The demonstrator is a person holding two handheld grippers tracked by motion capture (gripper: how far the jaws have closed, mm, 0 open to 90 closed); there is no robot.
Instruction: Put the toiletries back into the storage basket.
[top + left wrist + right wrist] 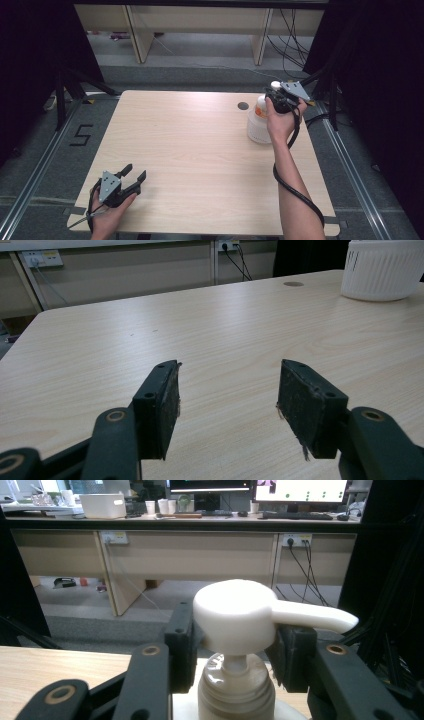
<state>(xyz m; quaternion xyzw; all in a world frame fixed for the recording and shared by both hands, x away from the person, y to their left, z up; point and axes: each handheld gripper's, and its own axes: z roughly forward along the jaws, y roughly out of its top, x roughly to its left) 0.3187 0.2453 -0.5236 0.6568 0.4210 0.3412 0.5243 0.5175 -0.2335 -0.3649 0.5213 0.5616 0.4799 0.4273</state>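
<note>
- White pump bottle (258,124) stands upright on the table (200,160), far right side, just beside the round cable hole (243,106).
- Right gripper (278,98) sits at the top of the bottle. In the right gripper view its jaws stand one on each side of the pump head (235,615), pads against it or a hair off; contact looks made, but the view is too close to be sure the grip is firm.
- Spout (312,616) points to the right in that view, passing over the right-hand jaw. The bottle's long axis runs vertical, straight down below the jaws through the neck (236,690).
- Left gripper (131,180) rests low at the near left corner of the table, jaws spread wide with nothing between them. In the left gripper view the bottle's ribbed base (382,270) lies well apart, ahead and to the right.
- Judgement: the right hand (280,122) is the working one; the left is far off. The coming move turns on the vertical axis: a press or a lift goes straight along it, and a sideways pull at the head could tip the bottle.
</note>
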